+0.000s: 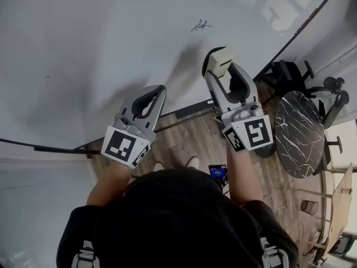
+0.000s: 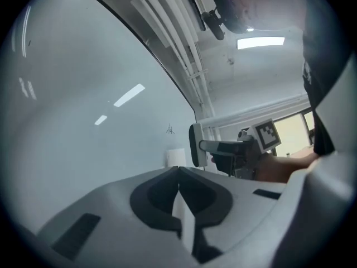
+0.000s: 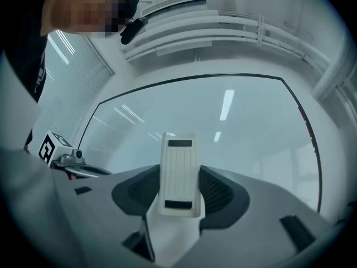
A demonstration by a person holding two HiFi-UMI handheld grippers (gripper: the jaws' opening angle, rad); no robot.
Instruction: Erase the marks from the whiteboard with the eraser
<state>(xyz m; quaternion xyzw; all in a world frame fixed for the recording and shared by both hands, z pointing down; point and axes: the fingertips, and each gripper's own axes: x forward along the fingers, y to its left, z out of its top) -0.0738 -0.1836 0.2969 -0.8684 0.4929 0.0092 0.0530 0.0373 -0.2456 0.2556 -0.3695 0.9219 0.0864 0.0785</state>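
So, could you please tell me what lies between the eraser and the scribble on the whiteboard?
Only bare whiteboard lies between the eraser and the scribble; the head view shows it.

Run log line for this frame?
right gripper: shut on eraser | left gripper: shut, empty | whiteboard: scribble mark unerased | eraser below mark in head view

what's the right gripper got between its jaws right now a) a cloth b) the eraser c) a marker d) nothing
b: in the right gripper view the right gripper has its jaws closed against both sides of the white eraser, which points at the whiteboard.
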